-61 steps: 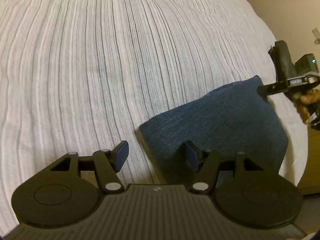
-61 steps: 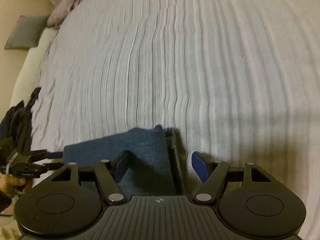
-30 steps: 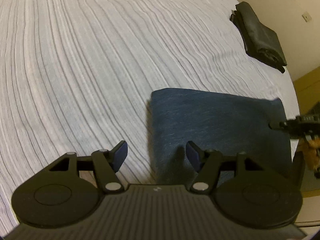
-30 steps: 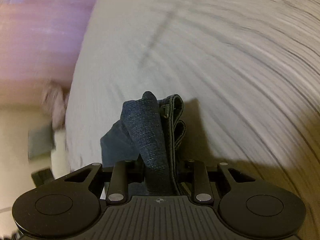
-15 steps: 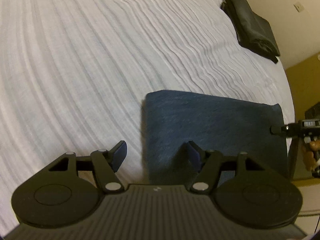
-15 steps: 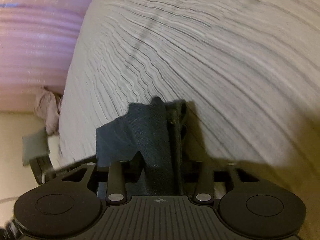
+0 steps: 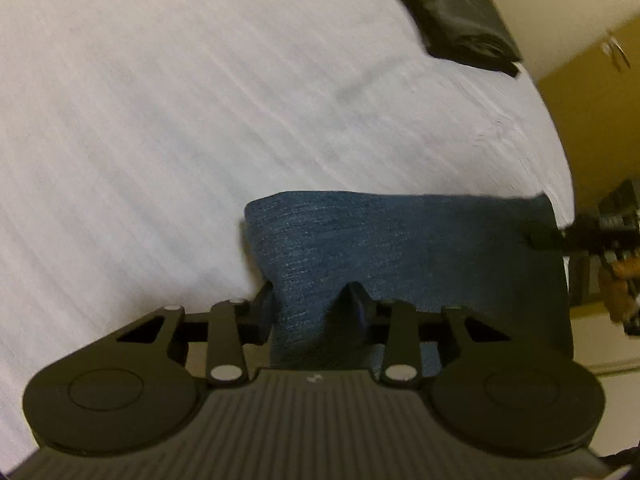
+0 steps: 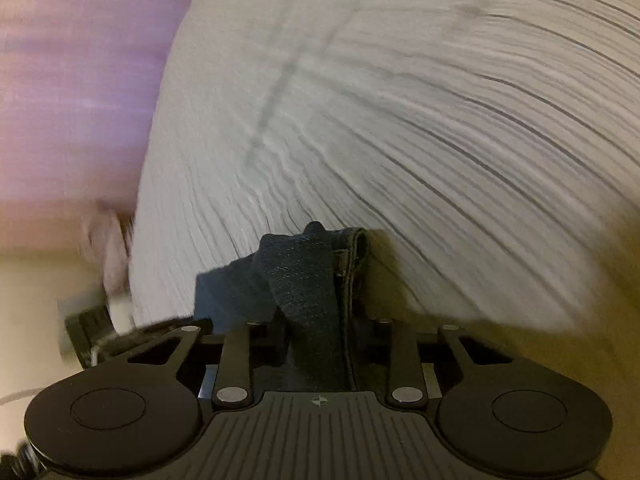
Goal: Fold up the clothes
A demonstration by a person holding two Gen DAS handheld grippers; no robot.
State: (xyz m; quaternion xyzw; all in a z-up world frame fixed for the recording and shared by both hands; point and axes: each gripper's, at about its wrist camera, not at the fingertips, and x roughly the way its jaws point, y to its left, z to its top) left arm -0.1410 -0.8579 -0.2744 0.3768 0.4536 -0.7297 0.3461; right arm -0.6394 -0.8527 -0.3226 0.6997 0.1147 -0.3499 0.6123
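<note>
Now both hand-held tools are gripping the same folded blue denim garment (image 7: 400, 248), which is hanging stretched between them just above the striped white bedspread (image 7: 160, 120). Close to the lens, the left gripper (image 7: 312, 304) is pinching one end of the cloth, its two fingers pressing in against the fabric from either side. At the far right edge of that view, the right gripper (image 7: 540, 236) is biting the opposite end, with a bit of the person's hand showing behind it. From the right wrist view, the denim is bunching up between the closed fingers, a seamed edge running along its right side, and the bedspread is streaking with blur. A folded black garment (image 7: 452, 12) is lying near the far corner of the bed, well apart from the denim.
</note>
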